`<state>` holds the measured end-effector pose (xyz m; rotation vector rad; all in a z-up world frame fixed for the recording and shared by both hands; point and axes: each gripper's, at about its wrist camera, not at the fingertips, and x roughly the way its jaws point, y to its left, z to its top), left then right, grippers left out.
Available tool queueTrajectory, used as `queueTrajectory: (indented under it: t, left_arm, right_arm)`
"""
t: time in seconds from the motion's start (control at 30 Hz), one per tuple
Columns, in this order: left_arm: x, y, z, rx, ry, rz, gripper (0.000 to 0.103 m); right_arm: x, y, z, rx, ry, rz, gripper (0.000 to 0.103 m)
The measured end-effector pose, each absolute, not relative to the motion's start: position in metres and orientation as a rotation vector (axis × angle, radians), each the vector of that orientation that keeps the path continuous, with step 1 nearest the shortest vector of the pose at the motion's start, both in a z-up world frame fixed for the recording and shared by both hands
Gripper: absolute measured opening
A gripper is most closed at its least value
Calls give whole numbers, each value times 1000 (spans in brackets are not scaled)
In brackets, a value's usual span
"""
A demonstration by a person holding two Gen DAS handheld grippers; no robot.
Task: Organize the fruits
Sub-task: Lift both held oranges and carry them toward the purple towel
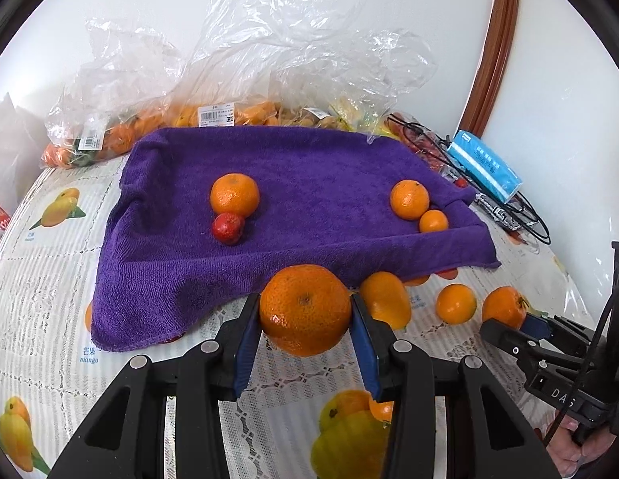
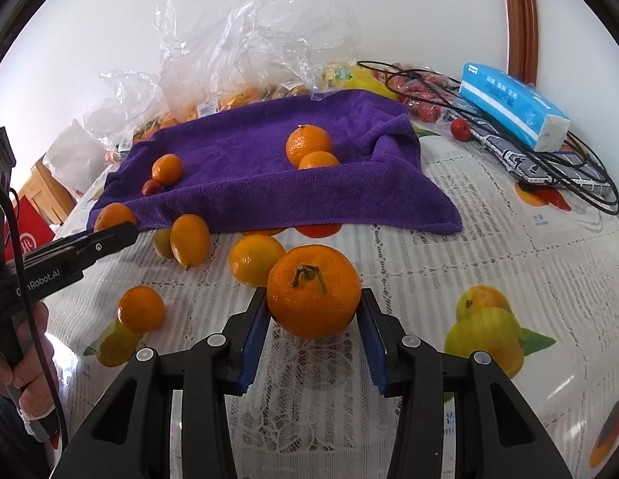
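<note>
My left gripper [image 1: 305, 311] is shut on a large orange [image 1: 305, 309] just in front of the purple towel [image 1: 293, 183]. My right gripper [image 2: 314, 307] is shut on a stemmed orange [image 2: 314, 295], also seen in the left wrist view [image 1: 503, 305]. On the towel lie an orange [image 1: 234, 194] touching a small red fruit [image 1: 228, 228], and an orange [image 1: 410, 198] beside a smaller one [image 1: 434, 221]. Loose oranges [image 2: 255, 259] [image 2: 141, 308] and an oval kumquat [image 2: 189, 240] lie on the tablecloth before the towel.
Clear plastic bags of fruit [image 1: 229, 111] stand behind the towel against the wall. A blue tissue pack [image 2: 513, 105], black cables [image 2: 548, 159] and a small red fruit [image 2: 460, 129] lie at the back right. The table is covered by a fruit-printed cloth [image 2: 489, 239].
</note>
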<state>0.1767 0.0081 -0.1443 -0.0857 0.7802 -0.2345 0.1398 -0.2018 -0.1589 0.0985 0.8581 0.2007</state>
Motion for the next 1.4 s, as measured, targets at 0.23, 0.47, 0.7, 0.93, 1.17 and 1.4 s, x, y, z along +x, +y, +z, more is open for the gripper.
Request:
queueTrajectory:
  t: [0.23,0.47,0.7,0.93,1.17,1.4]
  left_arm:
    - [173,10,-139,-81,752,-219,41]
    - [172,15,-135,-116,744,-229,41]
    - [170,16,-133,-124,734,-235,41]
    - [168,18,-130,-139,722,-238,41]
    - [167,20,-127,-152,722,-236,41]
    - [169,22,-111,-165,713,-234,41]
  right_arm:
    - [132,-205,-151,116,852,186,44]
    - [127,-201,-138,102,825,182,44]
    - [125,-198,-125,97,798,181,44]
    - [125,-199,-116,97,776,175,44]
    - [129,-200,-108,91,749,171,44]
    - [144,-199,-89,89,710,172,44]
